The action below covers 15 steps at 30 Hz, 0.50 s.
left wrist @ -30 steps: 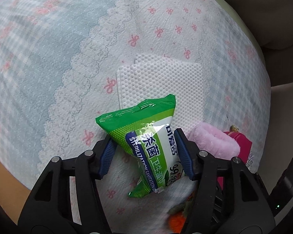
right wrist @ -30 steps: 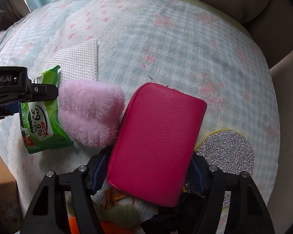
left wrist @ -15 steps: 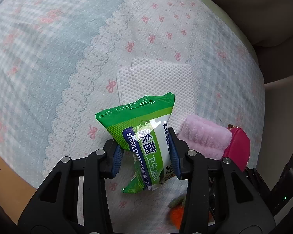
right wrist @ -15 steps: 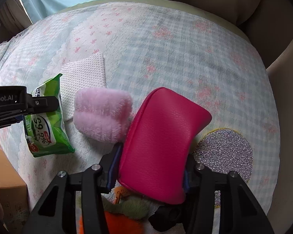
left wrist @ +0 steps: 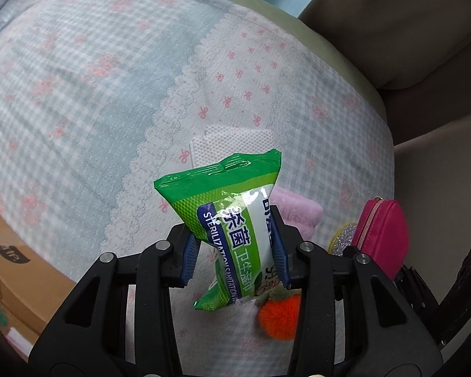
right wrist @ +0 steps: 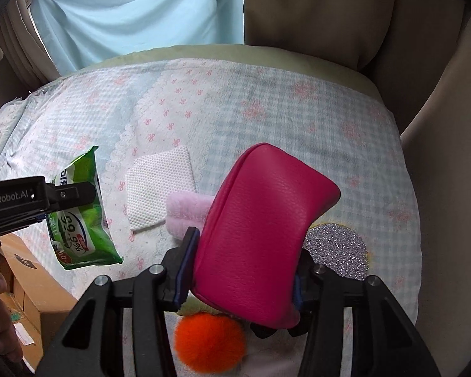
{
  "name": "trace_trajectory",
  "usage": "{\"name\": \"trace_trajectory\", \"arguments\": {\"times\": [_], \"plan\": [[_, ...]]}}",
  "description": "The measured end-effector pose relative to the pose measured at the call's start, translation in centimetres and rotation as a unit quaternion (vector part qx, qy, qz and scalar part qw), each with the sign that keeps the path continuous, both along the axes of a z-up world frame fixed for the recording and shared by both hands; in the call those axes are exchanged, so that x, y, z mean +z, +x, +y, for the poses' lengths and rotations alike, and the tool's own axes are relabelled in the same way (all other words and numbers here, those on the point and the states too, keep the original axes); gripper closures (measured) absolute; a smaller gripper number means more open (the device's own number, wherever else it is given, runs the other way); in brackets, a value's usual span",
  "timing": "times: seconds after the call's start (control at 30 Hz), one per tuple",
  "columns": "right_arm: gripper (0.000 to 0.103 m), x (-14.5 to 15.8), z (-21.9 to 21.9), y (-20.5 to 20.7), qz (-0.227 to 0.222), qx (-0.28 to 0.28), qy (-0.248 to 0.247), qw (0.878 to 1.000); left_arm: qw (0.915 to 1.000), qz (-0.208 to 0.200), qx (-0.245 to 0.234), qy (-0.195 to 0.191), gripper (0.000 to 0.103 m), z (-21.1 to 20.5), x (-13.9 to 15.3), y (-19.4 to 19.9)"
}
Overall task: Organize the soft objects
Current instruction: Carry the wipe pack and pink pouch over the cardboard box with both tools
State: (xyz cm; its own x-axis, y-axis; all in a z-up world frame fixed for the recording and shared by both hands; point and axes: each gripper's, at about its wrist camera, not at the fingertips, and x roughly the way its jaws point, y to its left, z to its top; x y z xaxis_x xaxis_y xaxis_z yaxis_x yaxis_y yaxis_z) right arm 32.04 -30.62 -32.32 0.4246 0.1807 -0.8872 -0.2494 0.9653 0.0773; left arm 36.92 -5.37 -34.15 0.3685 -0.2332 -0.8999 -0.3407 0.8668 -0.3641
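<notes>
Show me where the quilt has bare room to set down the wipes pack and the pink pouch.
Bare quilt runs behind the white cloth to the far edge, and left of the cloth. The near strip is crowded: pink fluffy item, orange pompom, glitter patch. The left gripper holds the wipes pack, the right gripper the pink pouch.

Cardboard boxes at lower left, pale blue curtain behind, beige cushions

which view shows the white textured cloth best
The right wrist view: the white textured cloth lies almost fully visible on the patterned cover, only one corner beside the pink fluffy item. In the left wrist view the green wipes pack, held in the left gripper, hides most of it.
</notes>
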Motion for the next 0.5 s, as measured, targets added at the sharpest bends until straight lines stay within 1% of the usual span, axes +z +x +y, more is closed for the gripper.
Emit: {"name": "trace_trajectory", "arguments": {"times": [0.13, 0.23, 0.4, 0.5], "plan": [[0.058, 4.5, 0.6, -2.1, -0.025, 0.007, 0.004, 1.000, 0.9997, -0.024, 0.004, -0.005, 0.067, 0.0, 3.7, -1.7], [0.058, 7.8, 1.4, -4.2, -0.037, 0.015, 0.010, 0.999, 0.9989, -0.046, 0.002, -0.005, 0.067, 0.7, 7.1, -3.7], [0.058, 12.5, 3.6, -8.4, -0.057, 0.039, 0.013, 0.997, 0.9968, -0.079, 0.001, -0.010, 0.067, 2.9, 12.5, -8.7], [0.058, 14.5, 5.4, -11.5, -0.063, 0.060, 0.018, 0.996, 0.9954, -0.096, 0.000, 0.002, 0.067, 5.0, 15.1, -12.3]]}}
